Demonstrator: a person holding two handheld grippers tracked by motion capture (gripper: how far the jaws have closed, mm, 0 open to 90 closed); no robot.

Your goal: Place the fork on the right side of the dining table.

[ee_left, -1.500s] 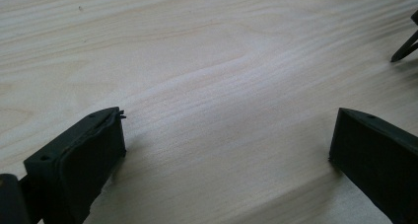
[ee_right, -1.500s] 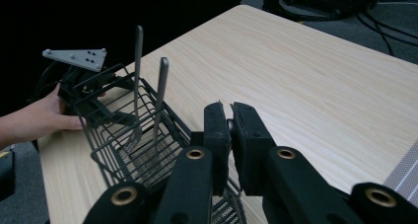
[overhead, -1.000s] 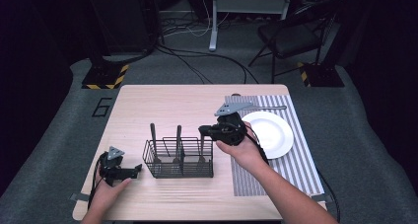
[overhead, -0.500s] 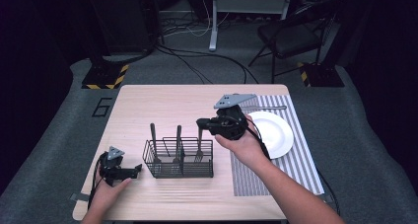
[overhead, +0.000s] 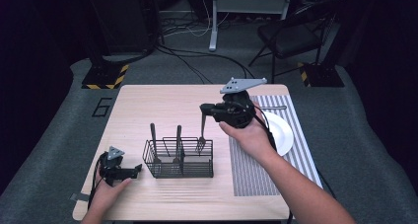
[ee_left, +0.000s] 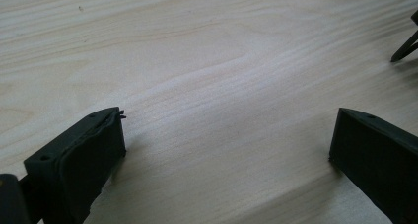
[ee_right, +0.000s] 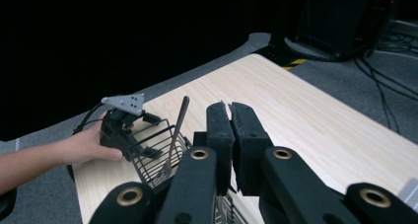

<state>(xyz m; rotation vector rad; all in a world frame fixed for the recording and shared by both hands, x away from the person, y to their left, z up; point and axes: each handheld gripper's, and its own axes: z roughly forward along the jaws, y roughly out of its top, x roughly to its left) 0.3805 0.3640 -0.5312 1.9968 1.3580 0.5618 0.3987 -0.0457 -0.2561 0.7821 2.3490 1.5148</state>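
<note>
Pinching fork (overhead: 201, 131) w/ closed right gripper (overhead: 205, 109)

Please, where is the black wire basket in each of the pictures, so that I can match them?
High view: wire basket below centre, right of the left gripper; the right gripper holds a fork at its right end.
Right gripper view: lower left, left of the near jaws.
Left gripper view: a dark piece at the right edge may be its corner; I cannot tell.
Shared landmark: the open left gripper beside it.
</note>
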